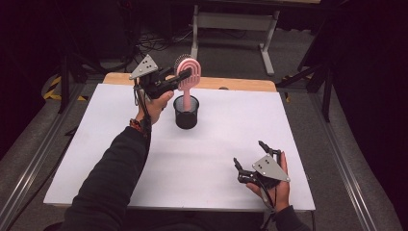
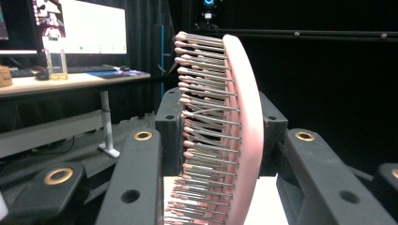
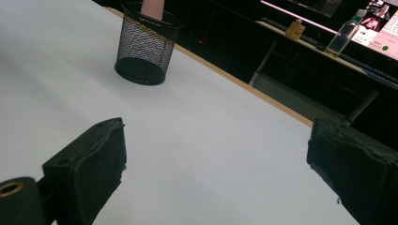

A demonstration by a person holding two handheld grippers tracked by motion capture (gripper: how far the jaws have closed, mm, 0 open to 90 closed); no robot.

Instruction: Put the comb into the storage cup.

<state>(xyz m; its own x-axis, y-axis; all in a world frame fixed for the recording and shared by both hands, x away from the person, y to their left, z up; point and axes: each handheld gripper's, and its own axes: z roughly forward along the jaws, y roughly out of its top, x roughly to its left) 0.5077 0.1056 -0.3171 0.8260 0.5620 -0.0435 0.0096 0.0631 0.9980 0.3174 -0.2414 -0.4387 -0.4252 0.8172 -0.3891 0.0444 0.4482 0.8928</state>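
Toward the far side of the white table (image 1: 202,159), a little left of centre, a black mesh cup (image 1: 186,111) stands upright, and a pink hairbrush (image 1: 186,77) rises out of it with its handle down inside the cup and its head up in the air. On the left, the person's left hand (image 1: 156,107) holds the left gripper (image 1: 175,79) at the height of the brush head, its jaws closed on the brush just under the head; from the left gripper view the jaws stand tight to either side of the brush (image 2: 220,136), the metal bristles with their pink tips facing the left of that view and the smooth pink back facing the right. A grey three-cornered plate (image 1: 144,66) sits on top of that gripper, and a dark sleeve (image 1: 113,178) runs back to the near edge. On the near right of the table the right hand (image 1: 274,185) holds the right gripper (image 1: 250,155) low over the white surface, well apart from the cup, its jaws spread wide with nothing between them. Seen along those jaws in the right gripper view, the mesh cup (image 3: 146,47) sits far off to the left with the pink handle (image 3: 152,8) poking out of it. Beyond the table's wooden far edge (image 1: 240,84) stands a desk frame (image 1: 233,29) on the floor
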